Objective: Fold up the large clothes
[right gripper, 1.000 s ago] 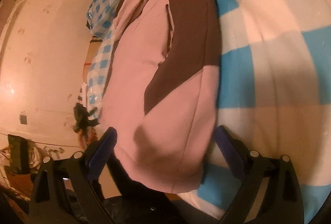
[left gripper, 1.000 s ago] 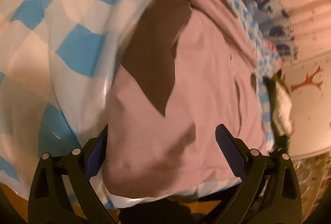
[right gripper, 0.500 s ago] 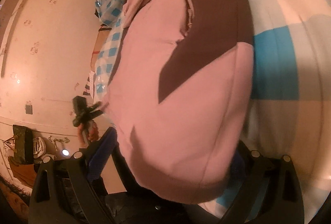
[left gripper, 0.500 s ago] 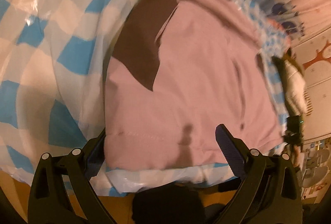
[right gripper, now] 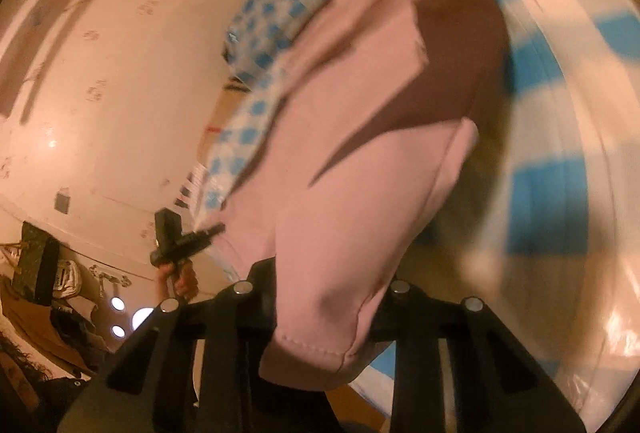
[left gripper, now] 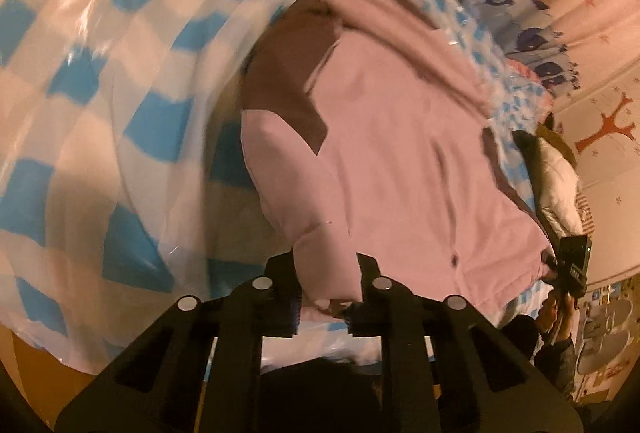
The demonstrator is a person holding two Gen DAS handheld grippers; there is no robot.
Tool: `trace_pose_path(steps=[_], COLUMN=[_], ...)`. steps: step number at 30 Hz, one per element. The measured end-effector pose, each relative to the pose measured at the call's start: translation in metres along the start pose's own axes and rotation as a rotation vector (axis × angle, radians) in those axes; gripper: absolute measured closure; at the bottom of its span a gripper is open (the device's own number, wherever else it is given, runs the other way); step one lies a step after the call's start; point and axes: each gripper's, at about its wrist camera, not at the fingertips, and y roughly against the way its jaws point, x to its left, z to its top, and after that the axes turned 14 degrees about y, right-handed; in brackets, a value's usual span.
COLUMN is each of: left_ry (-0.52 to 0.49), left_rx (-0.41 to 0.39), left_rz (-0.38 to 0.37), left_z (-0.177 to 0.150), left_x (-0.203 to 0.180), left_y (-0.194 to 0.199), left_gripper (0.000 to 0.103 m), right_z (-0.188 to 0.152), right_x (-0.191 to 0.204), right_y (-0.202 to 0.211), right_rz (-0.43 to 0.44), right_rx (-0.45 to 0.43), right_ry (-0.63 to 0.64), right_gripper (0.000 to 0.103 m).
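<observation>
Both hands pinch the near hem now! The left gripper [left gripper: 326, 307] has its fingers closing tight on one hem corner of the pink-and-brown fabric garment [left gripper: 392, 153], and the right gripper [right gripper: 324, 313] is closing on the other, cloth bunched between the pads. The garment lies on the blue-and-white checked plastic sheet [left gripper: 100, 93] over the bed, near hem at the bed's near edge, long axis running away towards the far edge where its far end sits crumpled. My worry: the slick sheet could lift with the cloth, or a thin pinch could slip and spoil the fold.
</observation>
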Motion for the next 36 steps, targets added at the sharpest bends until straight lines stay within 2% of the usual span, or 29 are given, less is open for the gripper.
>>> trace_pose_path(steps=[5, 10, 12, 13, 14, 15, 18, 20, 22, 23, 24, 26, 27, 29, 30, 32, 33, 34, 35, 36], left_ry=[-0.039, -0.087, -0.106, -0.106, -0.095, -0.078, 0.008, 0.047, 0.075, 0.082, 0.094, 0.115, 0.117, 0.11, 0.102, 0.075, 0.041, 0.011, 0.002, 0.014], left_rx=[-0.052, -0.042, 0.017, 0.078, 0.124, 0.157, 0.242, 0.241, 0.252, 0.253, 0.255, 0.25, 0.253, 0.273, 0.282, 0.306, 0.292, 0.261, 0.25, 0.234], left_rz=[-0.096, -0.194, -0.198, -0.175, -0.147, -0.119, -0.046, -0.012, -0.003, 0.007, 0.009, 0.016, 0.015, -0.005, -0.012, -0.036, -0.024, -0.022, -0.028, -0.033], left_z=[-0.009, -0.047, -0.065, -0.076, -0.082, -0.088, -0.102, -0.108, -0.109, -0.109, -0.108, -0.105, -0.106, -0.107, -0.111, -0.119, -0.124, -0.128, -0.129, -0.129], left_x=[-0.03, -0.048, -0.046, -0.039, -0.033, -0.025, 0.005, 0.02, 0.03, 0.034, 0.037, 0.04, 0.04, 0.037, 0.034, 0.027, 0.021, 0.016, 0.011, 0.01], left_y=[0.039, 0.08, 0.076, 0.063, 0.05, 0.037, -0.002, -0.015, -0.021, -0.022, -0.024, -0.029, -0.033, -0.044, -0.048, -0.059, -0.063, -0.063, -0.064, -0.061], left_gripper=[0.094, 0.093, 0.088, 0.084, 0.072, 0.063, 0.052, 0.043, 0.04, 0.037, 0.031, 0.025, 0.024, 0.023, 0.023, 0.023, 0.027, 0.037, 0.067, 0.084], right_z=[0.015, -0.004, -0.016, -0.023, -0.031, -0.041, -0.066, -0.079, -0.086, -0.087, -0.088, -0.088, -0.087, -0.087, -0.086, -0.089, -0.09, -0.09, -0.09, -0.088], right_x=[0.027, 0.053, 0.057, 0.054, 0.047, 0.034, 0.002, -0.016, -0.028, -0.031, -0.034, -0.037, -0.037, -0.038, -0.039, -0.041, -0.043, -0.04, -0.035, -0.029], right_y=[0.023, 0.072, 0.09, 0.094, 0.097, 0.093, 0.078, 0.072, 0.069, 0.069, 0.069, 0.066, 0.065, 0.064, 0.065, 0.063, 0.06, 0.056, 0.054, 0.054], right_rz=[0.061, 0.113, 0.096, 0.083, 0.063, 0.042, -0.022, -0.043, -0.023, -0.006, 0.01, 0.02, 0.026, 0.073, 0.099, 0.103, 0.087, 0.083, 0.084, 0.058], right_rx=[-0.124, -0.207, -0.192, -0.171, -0.147, -0.084, 0.087, 0.137, 0.147, 0.142, 0.138, 0.141, 0.139, 0.117, 0.099, 0.095, 0.109, 0.128, 0.141, 0.145], right_ry=[0.035, 0.065, 0.075, 0.067, 0.046, 0.017, -0.054, -0.108, -0.145, -0.153, -0.165, -0.17, -0.171, -0.201, -0.217, -0.231, -0.225, -0.212, -0.178, -0.136], right_gripper=[0.078, 0.078, 0.078, 0.078, 0.076, 0.075, 0.063, 0.05, 0.048, 0.043, 0.04, 0.033, 0.031, 0.02, 0.018, 0.015, 0.015, 0.016, 0.039, 0.063])
